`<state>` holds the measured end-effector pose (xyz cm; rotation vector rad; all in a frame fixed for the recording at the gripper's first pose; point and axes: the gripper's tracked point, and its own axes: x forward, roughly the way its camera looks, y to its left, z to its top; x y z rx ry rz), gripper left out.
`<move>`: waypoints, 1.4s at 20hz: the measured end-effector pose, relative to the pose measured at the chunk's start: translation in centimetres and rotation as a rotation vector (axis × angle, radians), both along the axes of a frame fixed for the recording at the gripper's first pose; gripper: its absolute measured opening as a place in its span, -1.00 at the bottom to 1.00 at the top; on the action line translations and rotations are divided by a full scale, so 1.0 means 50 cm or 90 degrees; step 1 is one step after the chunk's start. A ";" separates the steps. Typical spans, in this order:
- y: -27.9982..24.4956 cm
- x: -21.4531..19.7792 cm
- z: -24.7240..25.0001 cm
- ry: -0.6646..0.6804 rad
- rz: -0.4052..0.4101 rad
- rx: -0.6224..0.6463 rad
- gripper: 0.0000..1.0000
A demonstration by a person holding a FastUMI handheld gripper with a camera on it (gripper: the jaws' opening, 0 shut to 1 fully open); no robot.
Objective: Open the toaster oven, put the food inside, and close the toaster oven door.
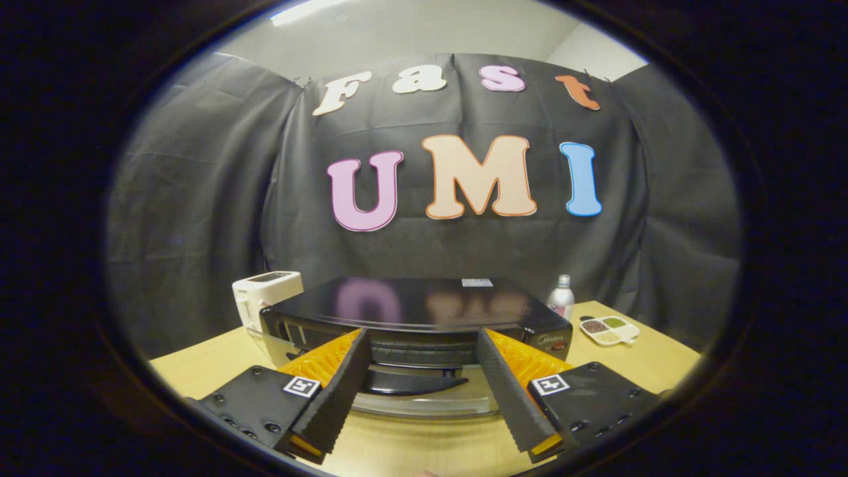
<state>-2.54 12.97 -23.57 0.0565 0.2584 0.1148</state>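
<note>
1. While my gripper hangs low over the wooden table, my two fingers stand wide apart with nothing pressed between them — black ribbed pads, orange behind
2. Just ahead of my fingertips, in the lower middle of the frame, sits the toaster oven, a black box with a glossy top that mirrors the wall behind it
3. Its glass door is swung down and lies open toward me, flat over the table, between my fingers; the dark curved handle shows on it in the gap between the pads
4. Behind the open door I can see the slatted front of the cavity; whether any food lies inside I cannot tell
5. At the oven's right front corner are its controls, too small to make out
6. Left of the oven, at the lower left of the frame, stands a white toaster, close beside the oven's back corner
7. Right of the oven stands a small clear bottle with a white cap, and just beyond it toward the lower right lies a white divided dish — three little wells of dark, green and pale bits
</note>
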 end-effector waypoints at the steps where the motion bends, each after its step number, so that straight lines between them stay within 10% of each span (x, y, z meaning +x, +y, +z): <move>1: -0.002 -0.018 -0.005 0.006 0.001 0.006 0.99; 28: -0.026 -0.280 -0.275 0.204 -0.015 0.007 0.97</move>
